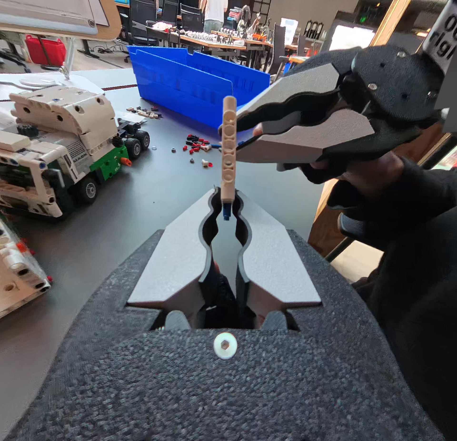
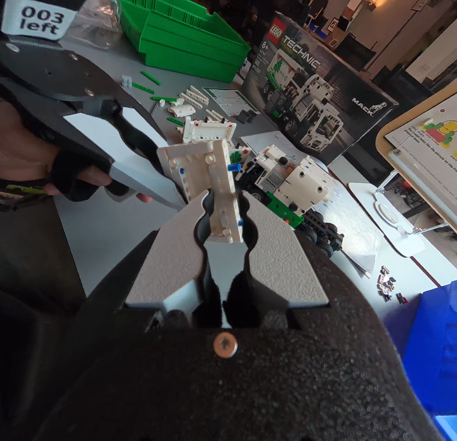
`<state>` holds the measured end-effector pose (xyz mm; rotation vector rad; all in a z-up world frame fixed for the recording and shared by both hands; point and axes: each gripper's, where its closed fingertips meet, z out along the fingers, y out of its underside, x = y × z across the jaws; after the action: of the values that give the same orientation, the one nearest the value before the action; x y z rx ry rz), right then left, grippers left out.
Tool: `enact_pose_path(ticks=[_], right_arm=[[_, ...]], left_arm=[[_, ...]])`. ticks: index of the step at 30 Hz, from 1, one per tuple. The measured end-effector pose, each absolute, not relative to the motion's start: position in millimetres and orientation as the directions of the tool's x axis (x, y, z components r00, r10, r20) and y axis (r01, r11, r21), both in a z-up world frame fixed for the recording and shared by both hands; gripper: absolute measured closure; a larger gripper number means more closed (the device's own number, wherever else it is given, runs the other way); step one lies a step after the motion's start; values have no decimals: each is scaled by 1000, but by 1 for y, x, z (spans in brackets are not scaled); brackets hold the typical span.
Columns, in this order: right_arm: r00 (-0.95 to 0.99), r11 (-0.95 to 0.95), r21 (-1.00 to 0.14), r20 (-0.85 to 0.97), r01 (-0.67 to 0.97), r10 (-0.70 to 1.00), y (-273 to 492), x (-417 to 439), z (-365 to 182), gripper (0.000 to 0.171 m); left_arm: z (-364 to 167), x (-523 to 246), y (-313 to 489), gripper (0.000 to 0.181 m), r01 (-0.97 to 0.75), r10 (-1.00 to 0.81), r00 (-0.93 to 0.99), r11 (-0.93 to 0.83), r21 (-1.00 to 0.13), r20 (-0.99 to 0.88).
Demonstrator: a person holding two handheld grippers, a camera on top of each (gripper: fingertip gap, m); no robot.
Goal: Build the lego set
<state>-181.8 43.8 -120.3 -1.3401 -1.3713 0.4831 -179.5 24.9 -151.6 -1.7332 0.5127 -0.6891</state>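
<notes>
Two tongs meet over the grey counter (image 1: 153, 206), both clamped on one white panel assembly (image 2: 210, 172). In the left wrist view the panel shows edge-on as a pale strip of round holes, standing upright. The left tongs (image 1: 224, 194) are narrowed onto its lower end, where one blue pin (image 1: 227, 210) hangs down between the fingers. The right tongs (image 1: 228, 137) come in from the right and grip the same strip higher up, one finger above and one below.

In the right wrist view the right tongs (image 2: 223, 199) pinch the flat white panel between their tips, and the left tongs (image 2: 183, 199) reach in from the left to its edge. One longer blue pin (image 2: 234, 167) sticks out of the panel's right side, and two smaller blue pin ends show on it.

On the counter stands one partly built white and green truck (image 2: 284, 184), its bare rear chassis carrying dark wheels. One green bin (image 2: 188, 51) and one blue bin (image 1: 197, 88) are on the counter too, well apart. One set box (image 2: 316, 88) stands behind the truck. Four loose green rods (image 2: 150, 78) lie near the green bin, beside a scatter of white parts (image 2: 190, 100). A cluster of small red and black pins (image 1: 196, 145) lies in front of the blue bin. One further white subassembly (image 2: 210, 131) rests behind the held panel.
</notes>
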Motion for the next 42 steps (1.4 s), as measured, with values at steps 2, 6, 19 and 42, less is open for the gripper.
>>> enact_pose_path(ticks=[2, 6, 19, 42], right_arm=[[272, 267, -874, 394, 405, 878, 50, -175, -117, 150], [235, 277, -874, 389, 398, 891, 50, -169, -121, 145], [200, 338, -799, 485, 497, 852, 52, -171, -141, 158], [-279, -407, -904, -429, 134, 859, 10, -167, -105, 146]], left_arm=[[-148, -183, 25, 176, 64, -657, 717, -269, -961, 232], [-143, -185, 22, 176, 175, -671, 650, -325, -929, 357], [-144, -184, 20, 176, 228, -672, 588, -396, -890, 450], [-125, -177, -5, 176, 219, -806, 465, -296, -930, 366]])
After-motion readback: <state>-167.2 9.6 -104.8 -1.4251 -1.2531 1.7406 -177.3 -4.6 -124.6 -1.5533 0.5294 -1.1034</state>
